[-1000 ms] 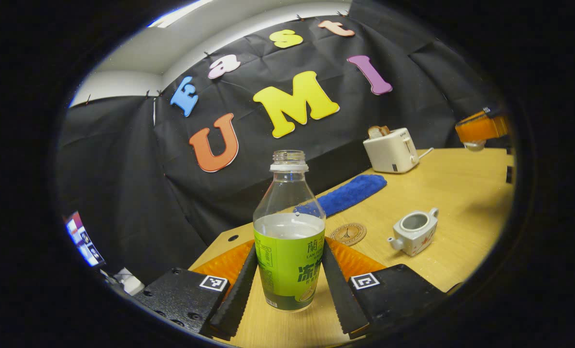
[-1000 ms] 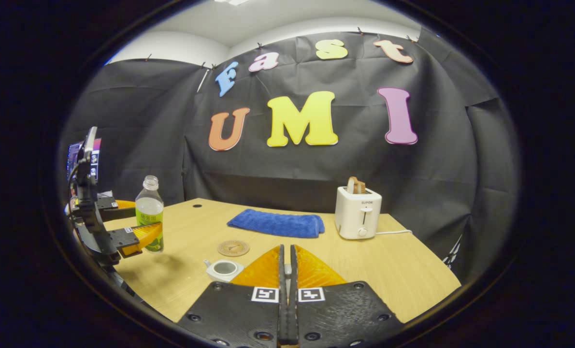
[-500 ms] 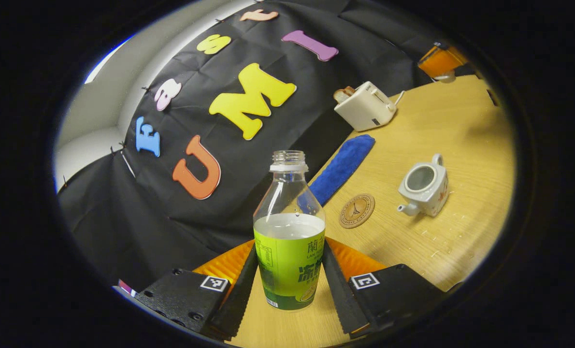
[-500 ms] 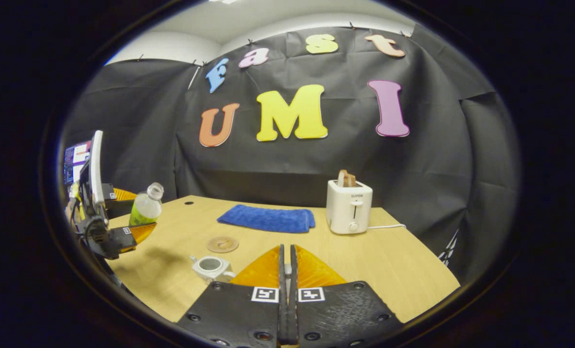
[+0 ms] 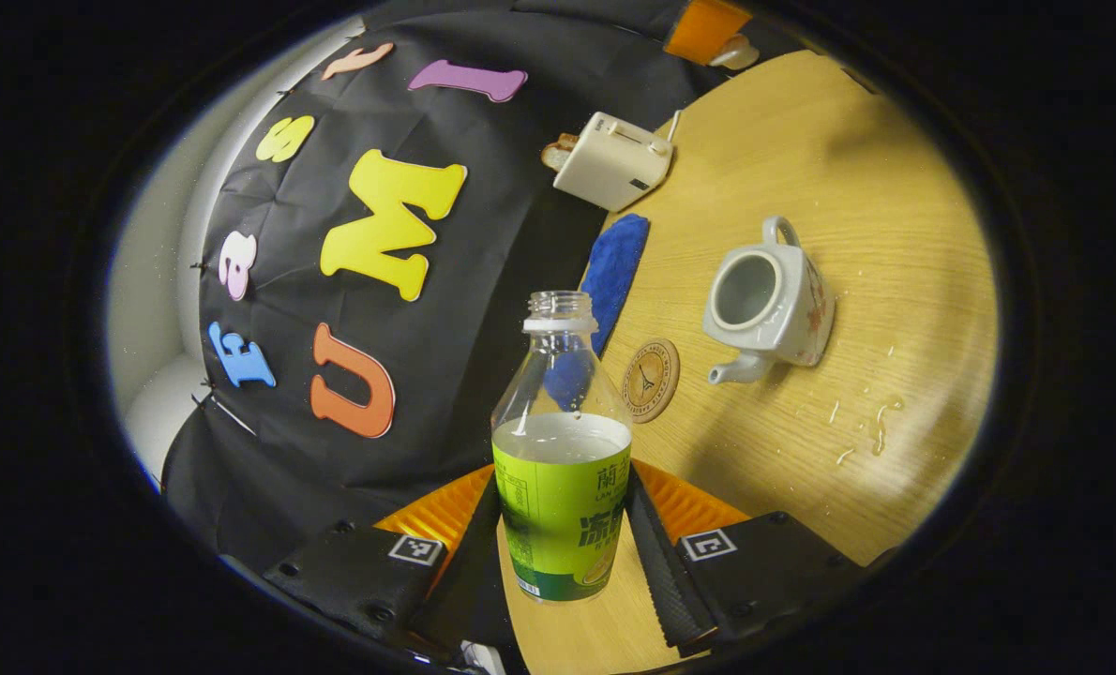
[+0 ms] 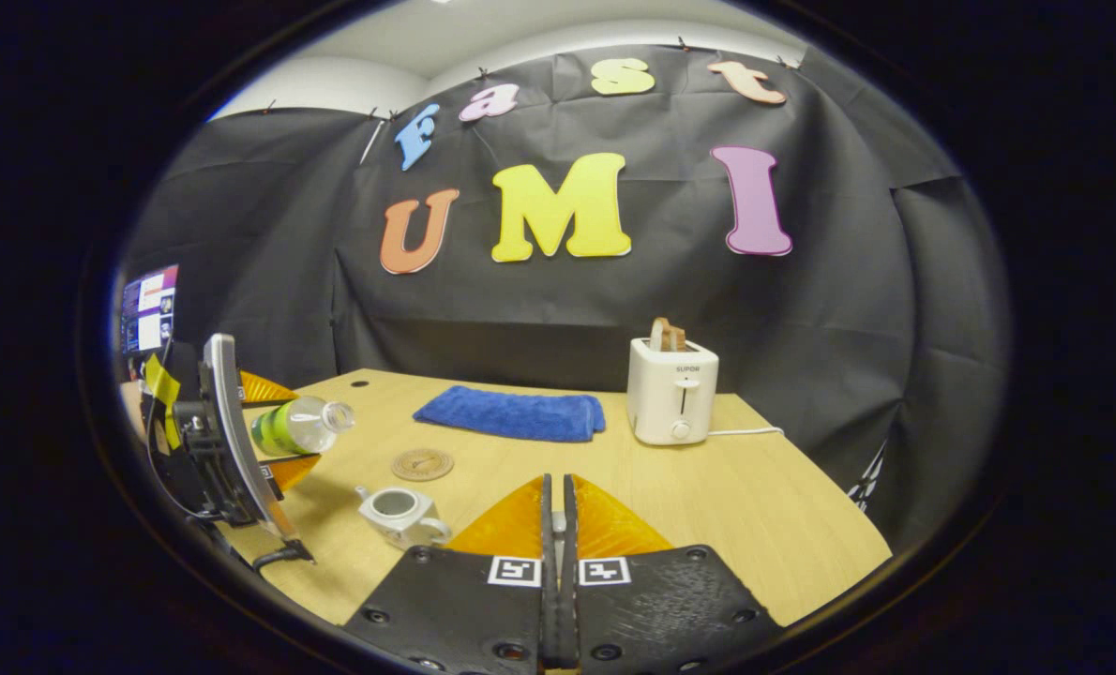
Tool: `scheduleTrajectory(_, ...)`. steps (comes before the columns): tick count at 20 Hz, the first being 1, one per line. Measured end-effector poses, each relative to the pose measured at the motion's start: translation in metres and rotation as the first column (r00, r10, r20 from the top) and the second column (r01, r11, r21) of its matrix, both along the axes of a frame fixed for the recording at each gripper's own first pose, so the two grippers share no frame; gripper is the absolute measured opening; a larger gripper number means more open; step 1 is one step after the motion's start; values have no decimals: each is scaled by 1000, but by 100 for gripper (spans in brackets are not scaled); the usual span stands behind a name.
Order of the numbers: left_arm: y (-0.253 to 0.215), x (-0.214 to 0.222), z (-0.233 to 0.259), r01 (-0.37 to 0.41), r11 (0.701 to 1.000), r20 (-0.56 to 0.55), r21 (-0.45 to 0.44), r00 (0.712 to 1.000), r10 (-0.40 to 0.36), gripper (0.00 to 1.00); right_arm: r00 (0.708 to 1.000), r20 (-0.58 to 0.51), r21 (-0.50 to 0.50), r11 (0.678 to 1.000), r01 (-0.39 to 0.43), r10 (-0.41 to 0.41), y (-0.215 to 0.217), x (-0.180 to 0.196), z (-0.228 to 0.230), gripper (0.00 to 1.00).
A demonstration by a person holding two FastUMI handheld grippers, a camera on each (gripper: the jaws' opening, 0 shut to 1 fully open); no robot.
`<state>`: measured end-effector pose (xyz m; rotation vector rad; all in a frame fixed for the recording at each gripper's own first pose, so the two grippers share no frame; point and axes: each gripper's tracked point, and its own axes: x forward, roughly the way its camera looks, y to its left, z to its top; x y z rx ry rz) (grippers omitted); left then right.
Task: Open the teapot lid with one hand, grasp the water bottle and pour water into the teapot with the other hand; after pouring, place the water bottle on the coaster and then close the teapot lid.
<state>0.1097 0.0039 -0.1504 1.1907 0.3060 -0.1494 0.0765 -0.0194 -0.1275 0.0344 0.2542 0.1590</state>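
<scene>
So around the action: a folded blue cloth, a white toaster holding bread, and a round cork coaster on the light wooden table, black cloth walls behind. The left gripper clamps the clear, green-labelled water bottle, tipped nearly flat with its mouth above the lidless white teapot. Droplets sit beside the pot. The right gripper is pressed closed; whatever it pinches is hidden in its own view.

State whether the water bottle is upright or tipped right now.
Tipped. In the right gripper view the water bottle lies nearly level in the left tool, mouth toward the lidless teapot.
</scene>
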Motion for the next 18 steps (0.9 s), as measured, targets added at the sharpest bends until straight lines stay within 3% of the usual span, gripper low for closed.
scheduleTrajectory(2,-6,-1,2,31,996,7,88,999,-32,77,1000,-3,-1,1000,3,-3,-2,0,-1,0)
scheduleTrajectory(5,-18,-6,-7,84,963,-24,255,996,-80,77,1000,-11,-8,1000,12,-12,-6,1,-3,0)
scheduleTrajectory(9,-20,-3,-6,93,931,-43,354,996,-83,76,1000,-12,-13,1000,15,-15,-9,2,-4,0)
scheduleTrajectory(18,-30,-6,6,122,826,-55,551,992,-110,76,1000,-9,-17,1000,23,-24,-14,1,-1,0)
